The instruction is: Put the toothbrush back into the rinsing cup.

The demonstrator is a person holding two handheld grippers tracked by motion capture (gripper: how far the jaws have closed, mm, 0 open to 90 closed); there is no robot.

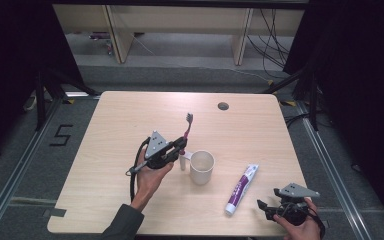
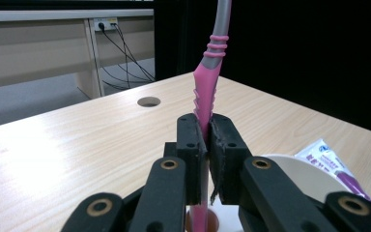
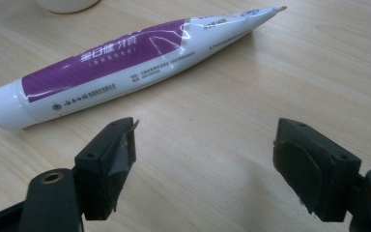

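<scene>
My left gripper (image 1: 180, 147) is shut on a pink and grey toothbrush (image 1: 187, 127), which stands nearly upright with its bristle head at the top. In the left gripper view the pads clamp the pink handle of the toothbrush (image 2: 206, 99). Just right of that gripper stands a cream cup (image 1: 201, 167), whose rim (image 2: 294, 166) shows behind the jaws. A white and purple toothpaste tube (image 1: 241, 189) lies on the table, cap toward the near edge. My right gripper (image 1: 266, 207) rests at the near right corner, open, with the toothpaste tube (image 3: 125, 53) lying just beyond its empty jaws (image 3: 205, 162).
The light wooden table (image 1: 130, 115) has a round cable hole (image 1: 223, 106) near its far edge. A small white object (image 1: 182, 161) sits under the left gripper beside the cup. Black curtains flank the table, and cables lie on the floor behind.
</scene>
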